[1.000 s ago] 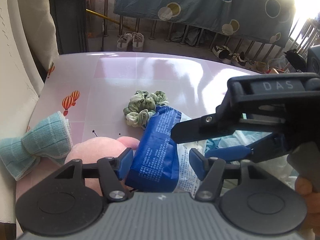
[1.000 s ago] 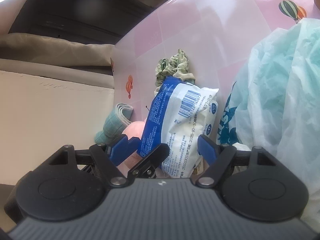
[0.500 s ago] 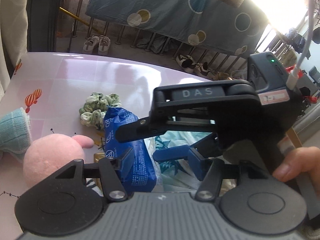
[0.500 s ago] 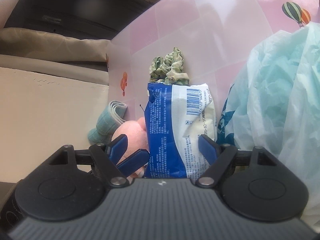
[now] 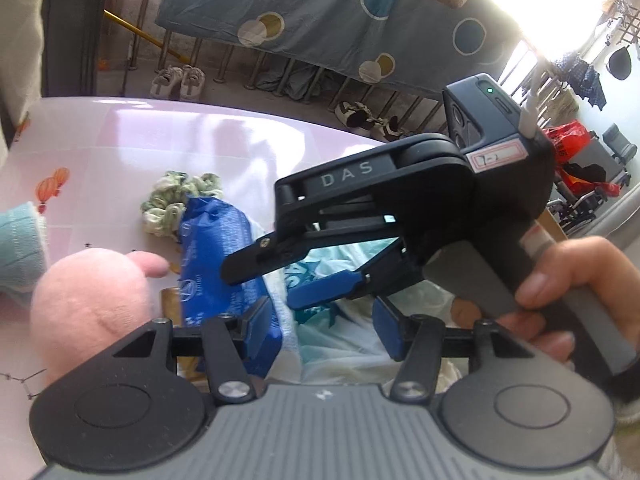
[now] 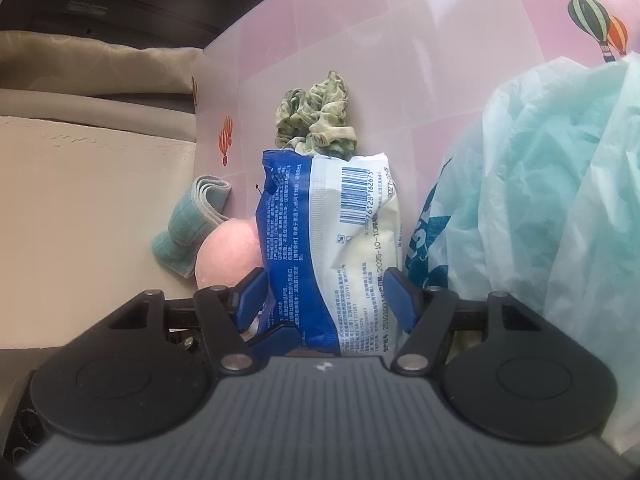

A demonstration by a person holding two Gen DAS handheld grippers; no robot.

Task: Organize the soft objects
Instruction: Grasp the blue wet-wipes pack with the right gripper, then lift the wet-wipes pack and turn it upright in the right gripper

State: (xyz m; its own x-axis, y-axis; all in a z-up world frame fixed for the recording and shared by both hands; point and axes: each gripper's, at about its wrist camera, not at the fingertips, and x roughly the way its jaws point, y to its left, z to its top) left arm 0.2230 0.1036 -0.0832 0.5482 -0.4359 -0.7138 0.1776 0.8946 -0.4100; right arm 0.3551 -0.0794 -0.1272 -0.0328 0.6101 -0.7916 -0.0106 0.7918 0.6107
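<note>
Right wrist view: right tool (image 6: 326, 300) grips the blue-and-white packet (image 6: 332, 248) | left tool (image 5: 322, 320) wide, empty | next, likely: carry packet to teal bag (image 6: 552, 200) just right.

A glossy pink counter (image 6: 360, 20) printed with hot-air balloons carries the items. On it lie a green floral scrunchie (image 6: 316, 120), a folded teal towel (image 6: 188, 228) at the edge, a pink plush toy (image 5: 88, 304) beside the towel, and a crumpled pale-teal plastic bag (image 6: 540, 184).
</note>
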